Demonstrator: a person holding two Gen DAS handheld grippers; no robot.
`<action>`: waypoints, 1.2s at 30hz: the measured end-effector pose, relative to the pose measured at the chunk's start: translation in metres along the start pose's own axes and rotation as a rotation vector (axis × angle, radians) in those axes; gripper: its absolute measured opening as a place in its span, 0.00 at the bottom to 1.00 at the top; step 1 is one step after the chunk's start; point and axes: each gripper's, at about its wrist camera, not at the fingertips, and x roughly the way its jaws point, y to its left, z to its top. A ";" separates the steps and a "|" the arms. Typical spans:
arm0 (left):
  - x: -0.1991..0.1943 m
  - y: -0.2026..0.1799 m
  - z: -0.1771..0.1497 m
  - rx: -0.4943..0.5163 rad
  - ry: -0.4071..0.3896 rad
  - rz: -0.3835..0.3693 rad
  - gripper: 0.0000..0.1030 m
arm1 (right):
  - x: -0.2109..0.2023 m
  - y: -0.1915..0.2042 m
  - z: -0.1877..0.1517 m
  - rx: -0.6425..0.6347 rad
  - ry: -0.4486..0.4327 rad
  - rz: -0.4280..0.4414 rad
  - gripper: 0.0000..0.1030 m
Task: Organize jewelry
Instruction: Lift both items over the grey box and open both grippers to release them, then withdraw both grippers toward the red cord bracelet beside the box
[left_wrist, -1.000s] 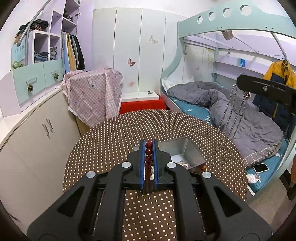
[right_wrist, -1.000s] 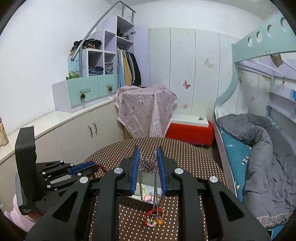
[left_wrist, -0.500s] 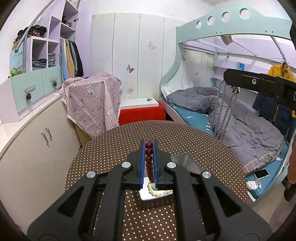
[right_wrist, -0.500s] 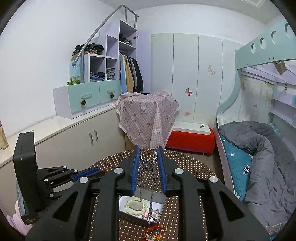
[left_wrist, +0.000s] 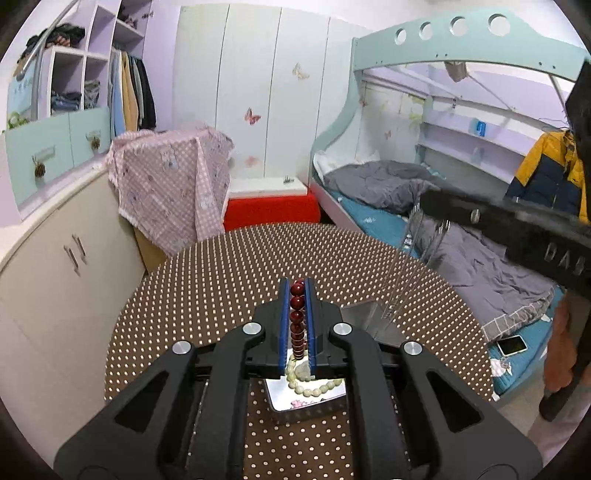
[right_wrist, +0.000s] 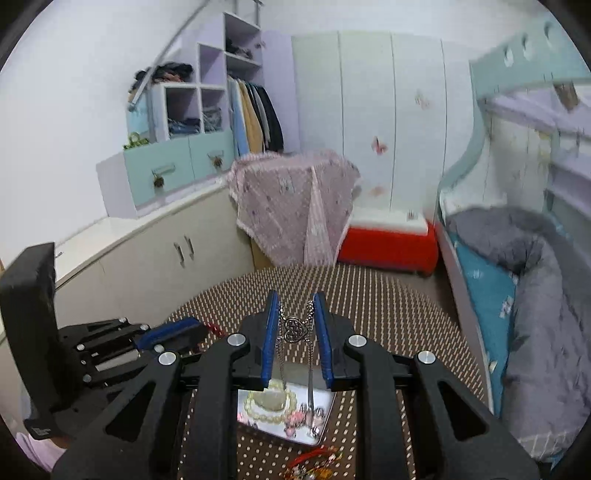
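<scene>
red bead strand (left_wrist: 297, 317) in left tool (left_wrist: 297, 295), one silver tin (right_wrist: 325, 421)

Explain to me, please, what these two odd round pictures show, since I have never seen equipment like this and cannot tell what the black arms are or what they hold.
There is no robot here. A person holds a two-finger gripper in each hand, and each carries a wide-angle camera looking forward along its fingers, hence the round, bent pictures. The black bars at the bottom of each picture are the tool's own frame.

In the left hand's view, the left gripper is shut on a string of dark red beads. In the right hand's view, the right gripper is shut on a silver chain necklace, which hangs down from it.

Both are above a round table with a brown dotted cloth in a bedroom. On it stands a shiny metal tray holding a pale bead bracelet and small trinkets. A red trinket lies on the cloth beside the tray.
</scene>
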 end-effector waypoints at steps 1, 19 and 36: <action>0.003 0.000 -0.003 -0.002 0.011 -0.003 0.08 | 0.006 -0.003 -0.006 0.021 0.022 0.006 0.17; 0.015 0.003 -0.017 -0.018 0.075 0.014 0.52 | 0.021 -0.015 -0.027 0.089 0.122 -0.015 0.53; 0.001 0.003 -0.019 -0.030 0.061 0.018 0.52 | 0.004 -0.018 -0.033 0.112 0.119 -0.038 0.53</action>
